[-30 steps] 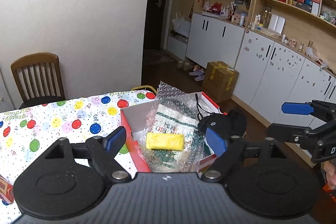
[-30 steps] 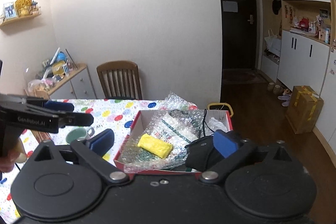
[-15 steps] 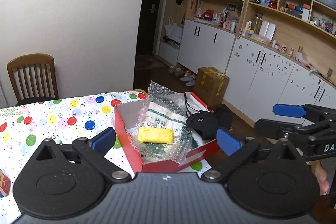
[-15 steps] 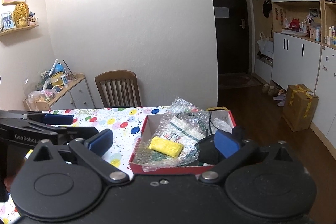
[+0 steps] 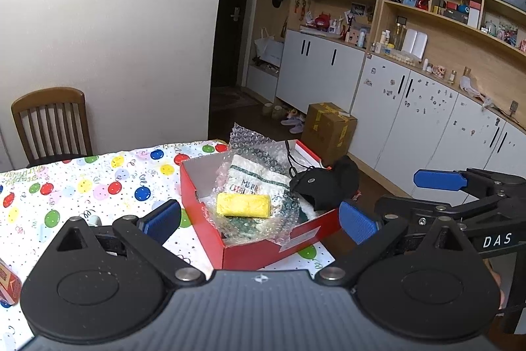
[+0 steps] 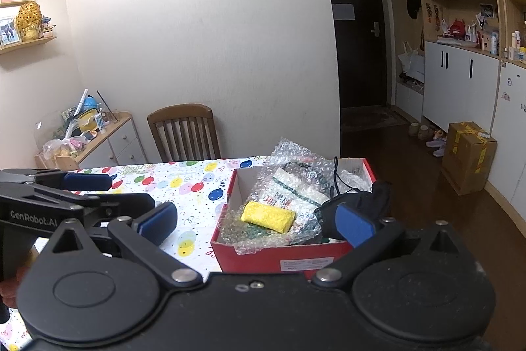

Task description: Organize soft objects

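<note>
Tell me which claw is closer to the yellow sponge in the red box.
Hard to call; roughly equal. The left claw and right claw both hang open, short of the red box, neither touching the yellow sponge.

A table in a balloon-print cloth fills the lower left of the frame; a red box sits at its right end.

Indoor light, even and moderately bright; white wall slightly glared. Doorway dim. Fisheye bending toward edges; focus sharp.
</note>
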Tool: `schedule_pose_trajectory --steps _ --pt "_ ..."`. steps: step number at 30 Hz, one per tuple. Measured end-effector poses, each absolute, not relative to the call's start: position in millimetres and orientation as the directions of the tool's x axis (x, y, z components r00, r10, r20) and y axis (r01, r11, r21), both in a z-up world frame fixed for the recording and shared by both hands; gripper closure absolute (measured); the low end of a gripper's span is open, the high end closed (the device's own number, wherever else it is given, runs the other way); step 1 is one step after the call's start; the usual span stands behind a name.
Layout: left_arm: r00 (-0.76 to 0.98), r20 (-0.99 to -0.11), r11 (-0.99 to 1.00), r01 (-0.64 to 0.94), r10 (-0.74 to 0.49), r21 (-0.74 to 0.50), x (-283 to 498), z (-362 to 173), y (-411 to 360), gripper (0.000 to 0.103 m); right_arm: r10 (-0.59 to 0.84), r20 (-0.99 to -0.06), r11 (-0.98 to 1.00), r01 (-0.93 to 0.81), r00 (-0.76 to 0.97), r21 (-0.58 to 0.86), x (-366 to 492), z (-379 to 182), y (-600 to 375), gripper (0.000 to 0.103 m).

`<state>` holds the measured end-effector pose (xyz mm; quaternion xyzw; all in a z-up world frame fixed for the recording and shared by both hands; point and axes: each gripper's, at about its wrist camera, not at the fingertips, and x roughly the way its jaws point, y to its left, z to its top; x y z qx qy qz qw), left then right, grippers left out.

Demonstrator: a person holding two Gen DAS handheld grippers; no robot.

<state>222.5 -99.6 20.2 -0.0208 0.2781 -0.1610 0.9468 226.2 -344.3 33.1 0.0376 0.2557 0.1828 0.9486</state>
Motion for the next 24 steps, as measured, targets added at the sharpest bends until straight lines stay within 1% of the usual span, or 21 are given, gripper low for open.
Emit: schedule_pose_trajectory --steps 11,24 --pt "0.8 -0.518 0.95 0.291 -0.304 -0.109 220.4 23.2 -99.2 0.0 0.366 -0.468 0.93 -0.335 0.804 0.151 226.2 34.8 -342.1 0.0" --pt "0.799 -0.514 0.948 0.294 -0.314 -0.122 222.0 26.9 -97.4 0.0 0.352 -0.473 0.935 -0.326 0.808 0.14 229.3 35.1 -340.2 0.0"
